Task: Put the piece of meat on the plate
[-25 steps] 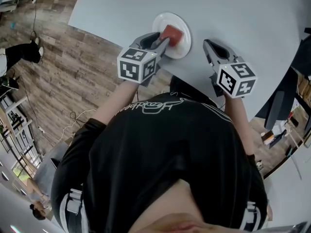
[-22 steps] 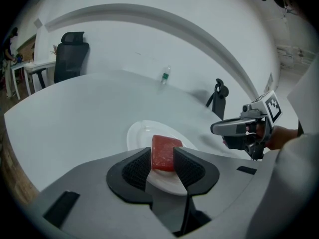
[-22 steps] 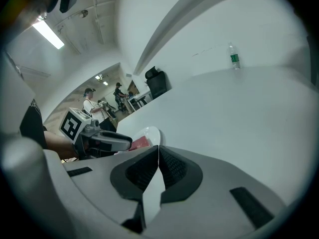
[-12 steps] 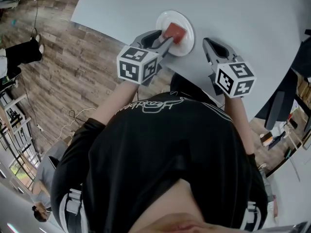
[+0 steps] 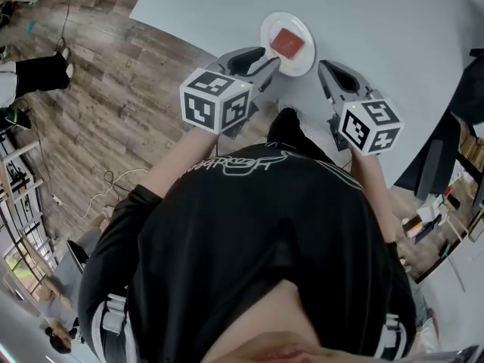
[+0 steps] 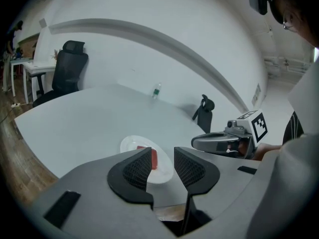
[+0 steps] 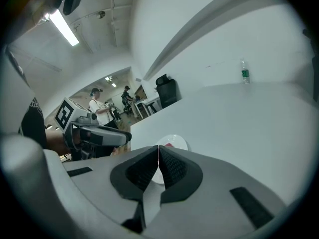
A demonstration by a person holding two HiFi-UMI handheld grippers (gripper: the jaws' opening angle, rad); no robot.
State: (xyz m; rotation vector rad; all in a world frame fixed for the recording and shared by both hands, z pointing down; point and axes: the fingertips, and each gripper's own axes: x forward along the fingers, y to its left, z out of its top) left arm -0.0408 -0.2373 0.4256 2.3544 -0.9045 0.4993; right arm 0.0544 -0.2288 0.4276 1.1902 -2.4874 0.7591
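meat [image 5: 287,42]: on plate [image 5: 301,63], mid-plate | plate: on table [image 5: 378,21], near its front edge | bottle [image 6: 156,90]: on table, well behind plate | chair [image 6: 203,112]: behind table, right of bottle, seemingly just past the far edge | office chair [image 6: 70,66]: beyond table's left end, just beside desk [image 6: 37,67] | floor [image 5: 113,112]: before and left of table

- Left gripper [image 5: 274,60] held out front, tilted downward, jaws apart. They've just eased in a touch, with nothing between them.
- Right gripper [image 5: 325,69] alongside, tilted downward too, jaws pressed together, empty.
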